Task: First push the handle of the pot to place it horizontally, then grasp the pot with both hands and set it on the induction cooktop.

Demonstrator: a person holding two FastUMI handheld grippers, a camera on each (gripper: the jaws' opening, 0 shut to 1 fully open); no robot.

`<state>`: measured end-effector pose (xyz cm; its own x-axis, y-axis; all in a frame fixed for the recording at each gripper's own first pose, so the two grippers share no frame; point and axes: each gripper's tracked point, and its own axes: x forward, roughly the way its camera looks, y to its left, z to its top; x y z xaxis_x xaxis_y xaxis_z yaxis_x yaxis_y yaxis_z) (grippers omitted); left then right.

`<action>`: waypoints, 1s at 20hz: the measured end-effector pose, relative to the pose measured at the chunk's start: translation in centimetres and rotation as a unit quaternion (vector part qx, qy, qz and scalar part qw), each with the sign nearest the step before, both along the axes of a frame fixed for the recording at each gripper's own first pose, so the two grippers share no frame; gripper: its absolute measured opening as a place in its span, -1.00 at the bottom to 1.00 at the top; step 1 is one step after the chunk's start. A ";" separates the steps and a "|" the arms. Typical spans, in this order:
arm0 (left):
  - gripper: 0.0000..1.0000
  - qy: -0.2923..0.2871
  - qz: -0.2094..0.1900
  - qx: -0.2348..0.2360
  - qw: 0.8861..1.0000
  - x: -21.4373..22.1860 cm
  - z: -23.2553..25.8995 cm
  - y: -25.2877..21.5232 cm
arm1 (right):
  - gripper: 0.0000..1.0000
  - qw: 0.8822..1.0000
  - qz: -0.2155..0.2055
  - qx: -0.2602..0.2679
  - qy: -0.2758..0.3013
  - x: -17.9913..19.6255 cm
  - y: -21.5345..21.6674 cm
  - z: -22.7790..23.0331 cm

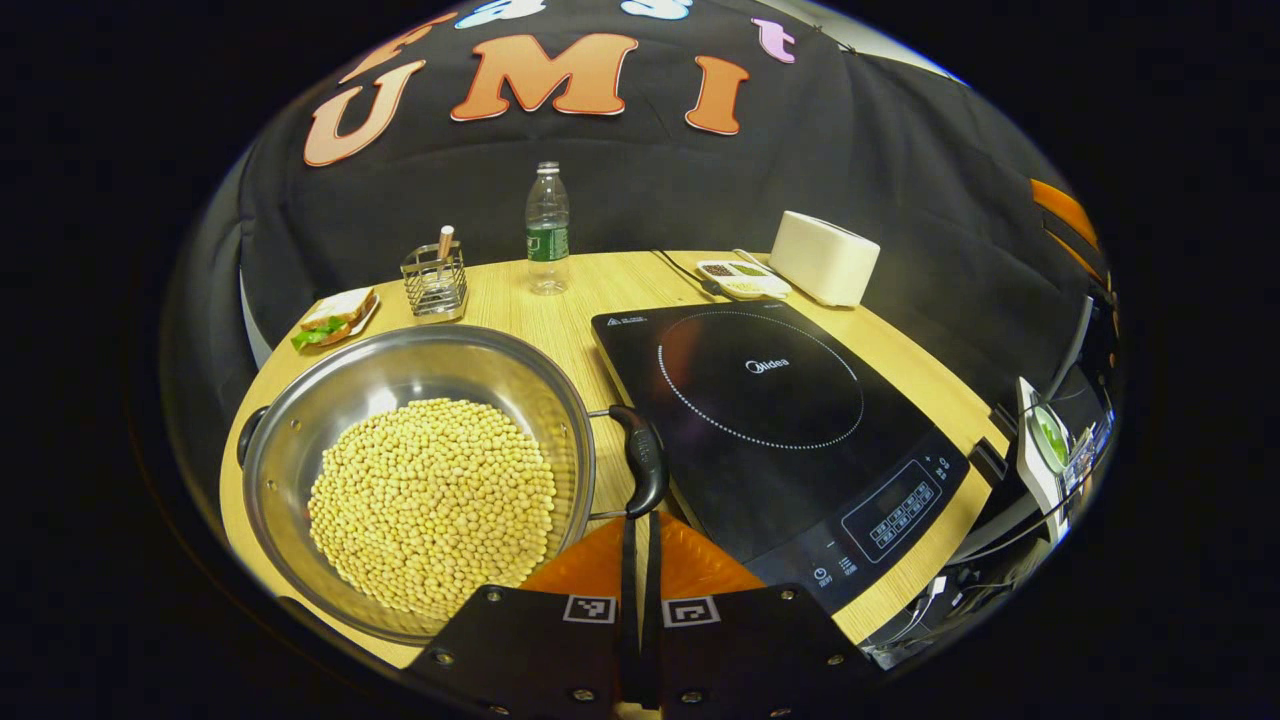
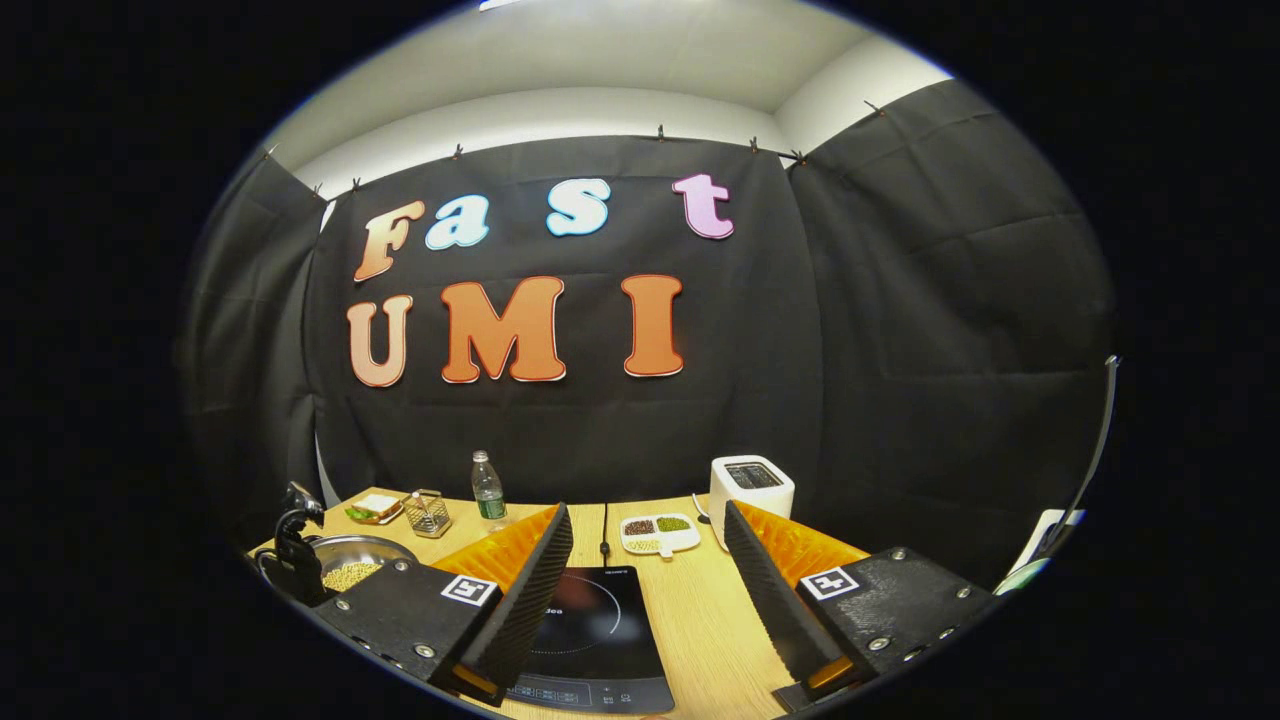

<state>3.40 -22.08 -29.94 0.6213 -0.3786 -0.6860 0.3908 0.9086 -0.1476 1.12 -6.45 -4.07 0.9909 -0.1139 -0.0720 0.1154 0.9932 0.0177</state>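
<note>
In the left gripper view a steel pot (image 1: pixel 400 380) full of soybeans (image 1: pixel 432 500) sits on the wooden table, left of the black induction cooktop (image 1: pixel 770 420). Its two black handles point left (image 1: pixel 248 435) and right (image 1: pixel 642 455). My left gripper (image 1: pixel 640 530) is shut with nothing in it, and its tips are at the near end of the right handle, touching or almost touching. In the right gripper view my right gripper (image 2: pixel 648 515) hangs open above the cooktop (image 2: pixel 590 630), holding nothing. The pot (image 2: pixel 350 565) lies far to its left, with a dark device (image 2: pixel 295 545) beside it.
Along the back of the table stand a water bottle (image 1: pixel 547 230), a wire holder (image 1: pixel 435 282), a sandwich on a plate (image 1: pixel 335 318), a divided dish of beans (image 1: pixel 742 278) and a white toaster (image 1: pixel 825 257). The table's (image 1: pixel 560 300) front edge runs just beyond the cooktop's control panel.
</note>
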 end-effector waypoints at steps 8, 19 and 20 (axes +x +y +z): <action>-0.95 0.006 -0.002 -0.006 1.000 1.9 -0.6 -1.4 | 0.89 1.000 -0.009 0.000 0.008 0.5 -1.0 -0.8; -0.95 0.012 -0.007 -0.001 1.000 3.0 -1.2 -2.3 | 0.89 1.000 -0.013 -0.002 0.020 1.0 -0.8 -1.4; -0.95 0.011 -0.010 -0.004 1.000 2.8 -0.9 -2.4 | 0.89 1.000 -0.013 -0.001 0.020 1.0 -0.7 -1.5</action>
<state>6.23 -24.51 -30.87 0.5986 -0.3964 -0.6961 0.4051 0.8995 -0.1639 2.11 -7.15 -5.54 0.9839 -0.1396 -0.1115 0.1417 0.9899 0.0104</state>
